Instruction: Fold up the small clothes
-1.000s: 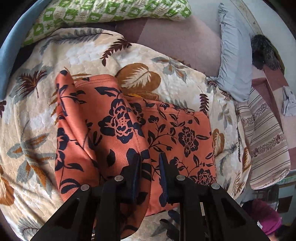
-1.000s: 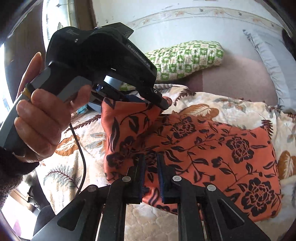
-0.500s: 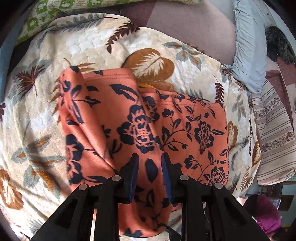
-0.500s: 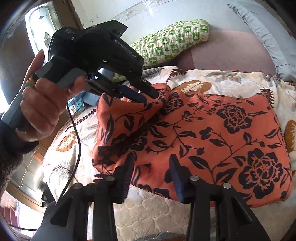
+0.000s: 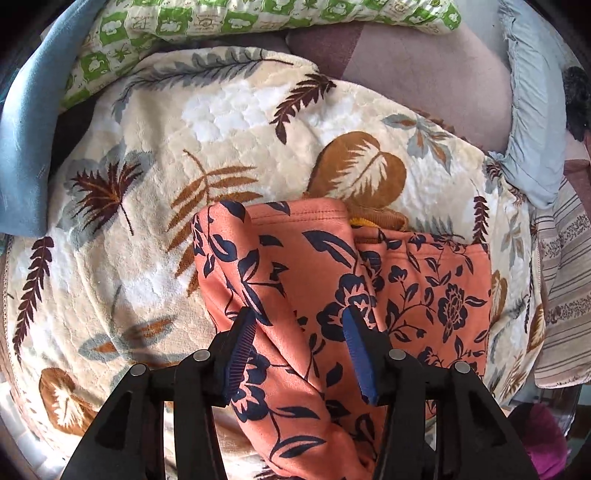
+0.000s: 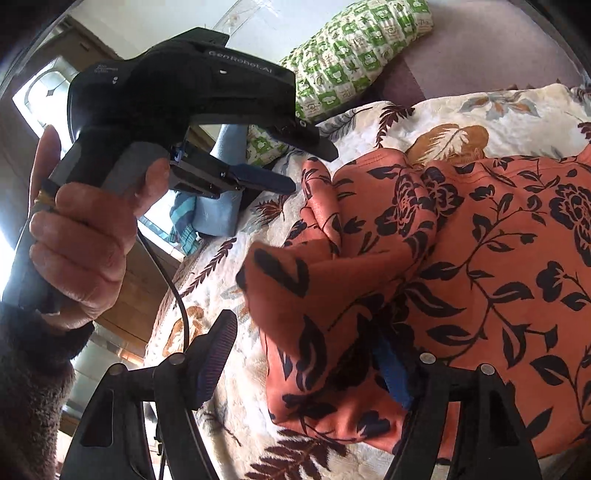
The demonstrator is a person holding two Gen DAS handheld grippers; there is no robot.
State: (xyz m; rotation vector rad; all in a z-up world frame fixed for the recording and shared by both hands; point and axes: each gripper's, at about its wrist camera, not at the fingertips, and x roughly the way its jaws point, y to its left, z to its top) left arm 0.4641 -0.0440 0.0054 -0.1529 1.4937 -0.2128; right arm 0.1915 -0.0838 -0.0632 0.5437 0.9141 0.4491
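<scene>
An orange garment with dark blue flowers (image 5: pixel 369 280) lies on a cream leaf-print blanket (image 5: pixel 147 221), its left part folded over onto the rest. It also shows in the right wrist view (image 6: pixel 480 277). My left gripper (image 5: pixel 299 332) is open, its jaws wide apart above the folded flap, holding nothing. My right gripper (image 6: pixel 306 350) is open, with a loose fold of the garment lying between its jaws. The left gripper, held in a hand, shows in the right wrist view (image 6: pixel 295 173) just left of the garment.
A green-and-white checked pillow (image 5: pixel 258 18) lies at the far edge of the blanket. A blue cloth (image 5: pixel 26 129) is at the left. A grey-blue pillow (image 5: pixel 532 110) and a striped cloth (image 5: pixel 565 277) are at the right. A mauve bed surface (image 5: pixel 424 70) shows behind.
Both grippers have opened and let go of the garment. The left flap now lies folded over the rest. The left gripper has drawn back to the left of it.
</scene>
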